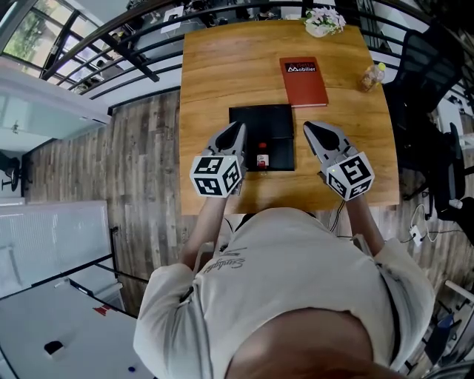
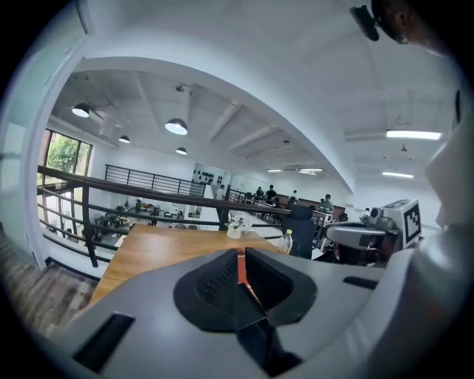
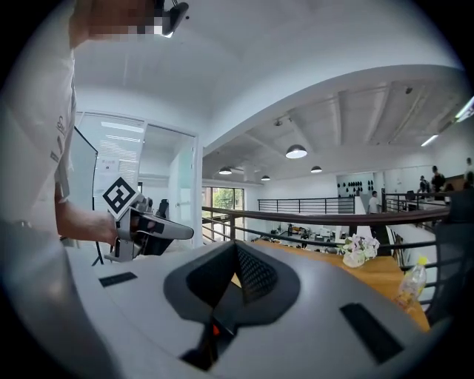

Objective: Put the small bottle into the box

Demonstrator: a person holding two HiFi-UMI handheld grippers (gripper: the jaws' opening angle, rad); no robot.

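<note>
Light wooden table [image 1: 215, 66] on a plank floor, railing behind it, seen from the head view. Flat black rectangular box [image 1: 252, 118] sits mid-table. Small clear bottle with red cap [image 1: 261, 156] lies inside the box, at the edge nearest you. Your left gripper [image 1: 238, 128] is above the box's left side and your right gripper [image 1: 309, 127] is just right of the box. The bottle is between them and neither touches it. Red hardcover book with white lettering [image 1: 304, 81] lies just beyond the box. White flower bunch in a small pot [image 1: 324, 21] stands at the far edge, and a clear plastic drink bottle with yellow cap [image 1: 372, 76] stands at the right edge.

Left gripper view: your left gripper points nearly level over the table top, with open office and ceiling lamps beyond. The black pads are pressed together and nothing is caught between them. Your right gripper shows at the right, with its marker cube behind it.

Right gripper view: your right gripper also looks out level, with railing, flowers and drink bottle ahead. Its pads meet at the tips and the gripper is clenched empty. Your left gripper shows at the left in your hand, also clenched.
</note>
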